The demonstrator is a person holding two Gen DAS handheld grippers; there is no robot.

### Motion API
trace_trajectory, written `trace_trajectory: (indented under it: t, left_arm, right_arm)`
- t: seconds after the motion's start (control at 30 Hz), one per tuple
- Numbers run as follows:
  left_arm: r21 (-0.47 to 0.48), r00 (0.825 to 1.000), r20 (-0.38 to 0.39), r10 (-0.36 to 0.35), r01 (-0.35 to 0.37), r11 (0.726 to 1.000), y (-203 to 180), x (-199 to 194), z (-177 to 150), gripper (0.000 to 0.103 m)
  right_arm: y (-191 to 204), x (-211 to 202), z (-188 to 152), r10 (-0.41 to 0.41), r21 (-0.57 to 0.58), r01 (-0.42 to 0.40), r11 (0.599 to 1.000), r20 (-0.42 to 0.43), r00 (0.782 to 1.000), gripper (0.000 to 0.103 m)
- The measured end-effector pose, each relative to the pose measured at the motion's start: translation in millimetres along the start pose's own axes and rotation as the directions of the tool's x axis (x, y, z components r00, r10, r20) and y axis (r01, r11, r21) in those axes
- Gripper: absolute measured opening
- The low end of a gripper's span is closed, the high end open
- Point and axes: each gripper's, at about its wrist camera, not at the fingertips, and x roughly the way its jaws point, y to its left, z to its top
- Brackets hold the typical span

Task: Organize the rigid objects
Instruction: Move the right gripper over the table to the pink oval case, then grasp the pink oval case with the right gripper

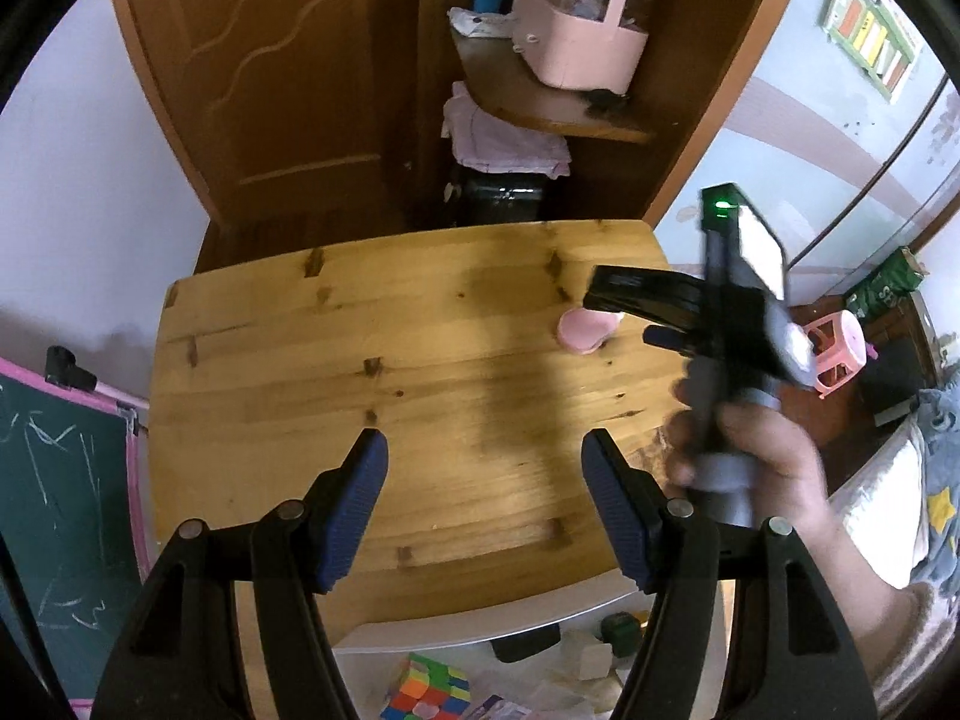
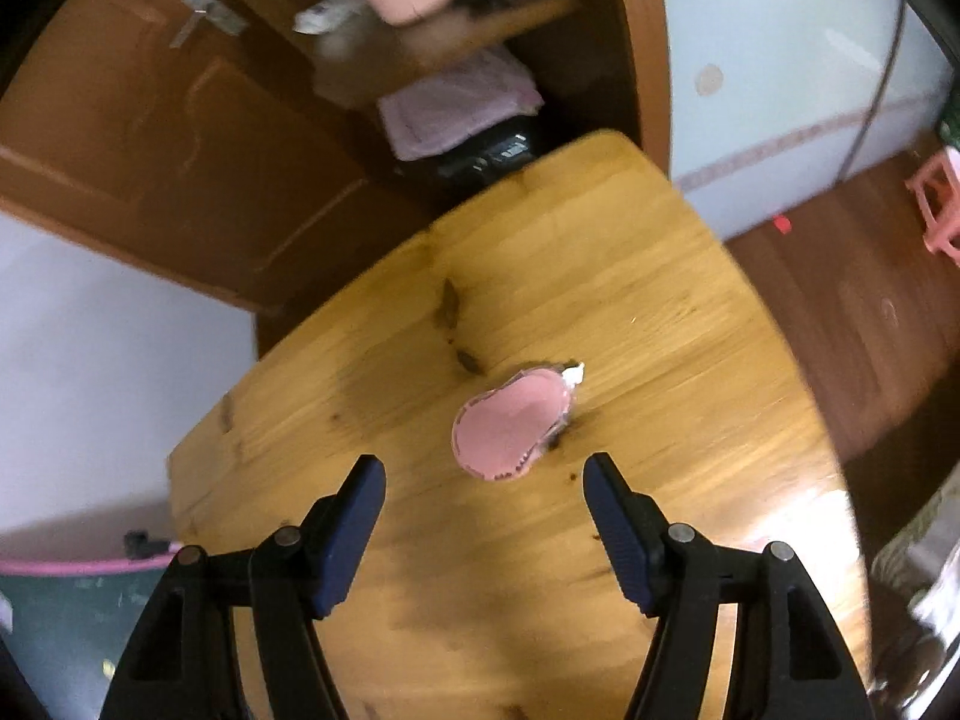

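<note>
Biggest thing here is the wooden desk (image 1: 336, 372), knotty pine planks, mostly bare. The only item on top of it is a small pink object (image 2: 513, 423) — flat, rounded, sort of bean-shaped with a darker stitched-looking edge and a little white bit at its far end. It's lying toward the desk's right side, blurry in both views, so I can't tell what it actually is.

Containers: a pink caddy with a tall handle (image 1: 579, 39) sits on a wooden shelf behind the desk, with some clear stuff inside that I can't make out. Below the desk's near edge there's a white tray or bin (image 1: 456, 639) holding a colourful puzzle cube (image 1: 429, 687), a green gadget and some pale blocks.

The left gripper (image 1: 485, 501) has its fingers spread over bare wood, pinching nothing. The right gripper (image 2: 485, 516) — fingers also spread apart and empty, the pink object just beyond their tips, not touching.
</note>
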Motion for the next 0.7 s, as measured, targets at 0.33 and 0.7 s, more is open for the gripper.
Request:
trace_trajectory:
  t: [0.33, 0.7]
  left_arm:
    - [-0.028, 0.998, -0.056, 0.023, -0.025, 0.999, 24, 11, -21, 0.071]
    - [-0.024, 0.998, -0.066, 0.012, -0.014, 1.0, 27, 12, -29, 0.071]
  right_arm:
    - [24, 44, -9, -0.174, 0.055, 0.171, 0.984, 0.054, 0.983, 0.069]
    - [27, 64, -9, -0.273, 0.054, 0.27, 0.961, 0.071, 0.959, 0.07]
